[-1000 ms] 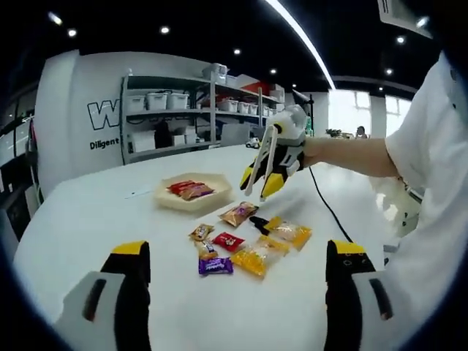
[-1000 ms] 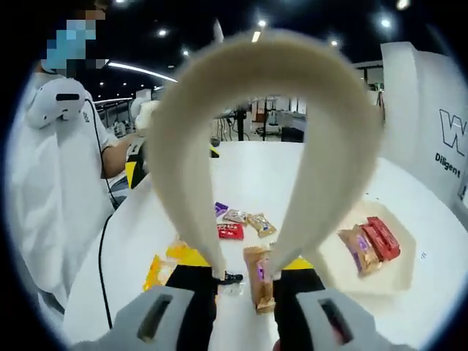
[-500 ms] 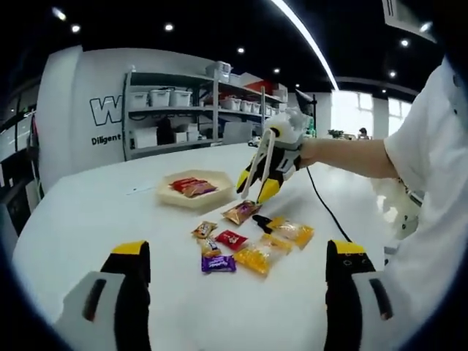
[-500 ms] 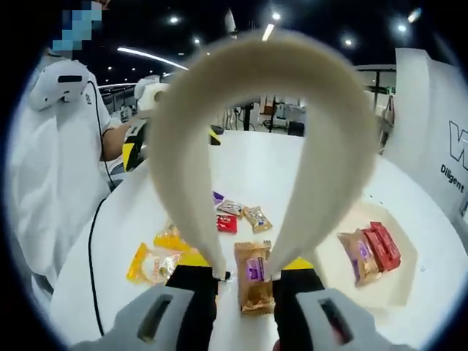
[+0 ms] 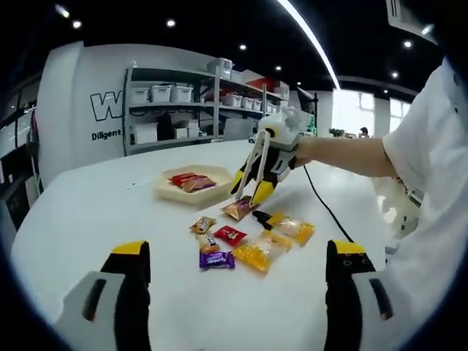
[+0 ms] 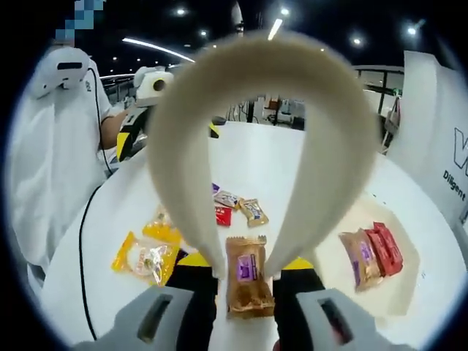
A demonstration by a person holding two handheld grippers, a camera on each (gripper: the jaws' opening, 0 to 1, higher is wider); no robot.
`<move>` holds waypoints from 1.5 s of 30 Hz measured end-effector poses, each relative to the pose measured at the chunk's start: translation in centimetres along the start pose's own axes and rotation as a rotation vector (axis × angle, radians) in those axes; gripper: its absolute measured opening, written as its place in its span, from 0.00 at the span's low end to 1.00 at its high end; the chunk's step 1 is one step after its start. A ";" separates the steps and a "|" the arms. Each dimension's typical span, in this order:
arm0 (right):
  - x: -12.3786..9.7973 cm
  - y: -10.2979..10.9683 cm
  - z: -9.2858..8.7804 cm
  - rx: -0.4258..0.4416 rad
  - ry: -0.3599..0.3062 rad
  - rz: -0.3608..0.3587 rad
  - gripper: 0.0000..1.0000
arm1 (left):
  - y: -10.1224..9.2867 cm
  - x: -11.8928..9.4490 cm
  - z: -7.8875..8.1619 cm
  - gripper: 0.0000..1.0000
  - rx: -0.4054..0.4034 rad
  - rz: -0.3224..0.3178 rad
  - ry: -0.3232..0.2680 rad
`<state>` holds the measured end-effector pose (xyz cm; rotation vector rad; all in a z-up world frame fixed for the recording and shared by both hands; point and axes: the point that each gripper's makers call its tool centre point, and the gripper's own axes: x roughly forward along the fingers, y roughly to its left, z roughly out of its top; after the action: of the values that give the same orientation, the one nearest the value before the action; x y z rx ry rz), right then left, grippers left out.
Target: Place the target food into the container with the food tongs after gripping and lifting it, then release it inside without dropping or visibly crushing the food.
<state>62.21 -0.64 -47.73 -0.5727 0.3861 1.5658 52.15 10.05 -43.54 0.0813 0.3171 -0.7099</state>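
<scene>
A brown snack packet [image 5: 240, 209] [image 6: 247, 281] lies on the white table. My right gripper [image 5: 268, 155] [image 6: 245, 269] is shut on beige food tongs [image 5: 252, 172] [image 6: 322, 146]. The tong tips stand down at the table on either side of the packet, close against its edges. I cannot tell whether they press it. A beige tray [image 5: 170, 194] [image 6: 401, 281] holds a red packet [image 6: 385, 247] and a brown packet [image 6: 359, 257]. My left gripper [image 5: 235, 252] hangs open over the near table, well short of the snacks.
Loose on the table lie yellow packets [image 5: 257, 256] [image 6: 144, 257], a red candy [image 5: 229, 235], a purple candy [image 5: 217, 259] and small brown ones [image 6: 253, 211]. A black cable [image 5: 325, 207] runs along the table. A person in white stands at the side. Shelves with bins line the back wall.
The right gripper has come down with the tongs onto the brown packet, which now lies between the tips. The left gripper has stayed open and still.
</scene>
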 end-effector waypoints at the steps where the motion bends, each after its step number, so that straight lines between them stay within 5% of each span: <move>1: 0.1 -0.1 -0.1 0.003 0.001 0.000 0.24 | 0.0 0.0 0.0 0.99 0.000 0.000 0.001; 23: 0.9 -0.4 -0.9 0.047 0.019 0.009 0.23 | -0.1 0.0 -0.5 0.99 -0.015 -0.007 0.008; 45: 0.6 -0.8 -0.2 0.119 -0.033 -0.006 0.21 | 0.2 -0.3 -1.2 0.98 -0.034 0.001 0.009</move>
<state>63.02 -0.18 -48.21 -0.4556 0.4486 1.5333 51.73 10.67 -44.63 0.0518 0.3374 -0.7034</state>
